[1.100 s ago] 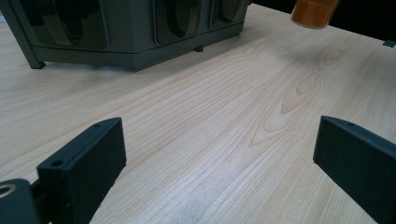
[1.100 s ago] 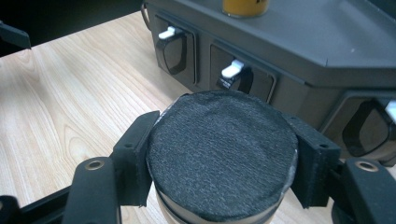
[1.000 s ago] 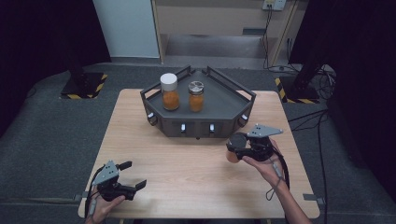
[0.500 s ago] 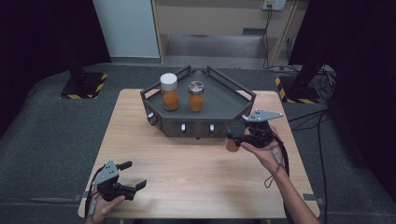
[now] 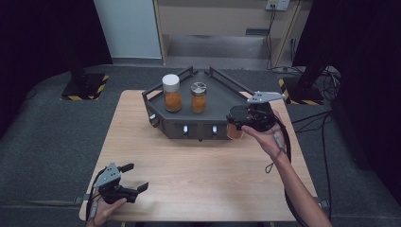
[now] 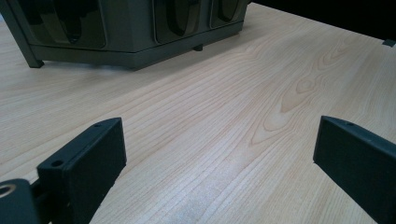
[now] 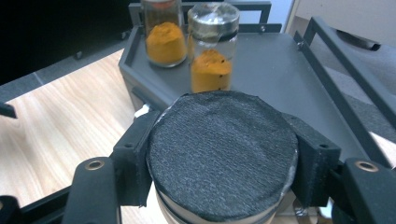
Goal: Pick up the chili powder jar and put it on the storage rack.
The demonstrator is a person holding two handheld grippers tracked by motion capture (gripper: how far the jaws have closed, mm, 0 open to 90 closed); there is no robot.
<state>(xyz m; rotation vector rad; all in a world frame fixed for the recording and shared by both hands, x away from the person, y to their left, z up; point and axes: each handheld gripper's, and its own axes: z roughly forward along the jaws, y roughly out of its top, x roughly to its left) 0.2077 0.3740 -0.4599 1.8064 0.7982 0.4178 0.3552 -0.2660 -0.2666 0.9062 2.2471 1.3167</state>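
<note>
Right gripper view: your right gripper [image 7: 223,161] clamps the dark-lidded jar [image 7: 223,154], lower centre of frame, in front of the tray [image 7: 280,60].
Left gripper: your left gripper [image 6: 219,154] stands open above the desk [image 6: 224,116].

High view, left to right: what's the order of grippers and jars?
Left gripper → white-lidded jar → metal-lidded jar → right gripper, shut on a dark-lidded jar.
</note>
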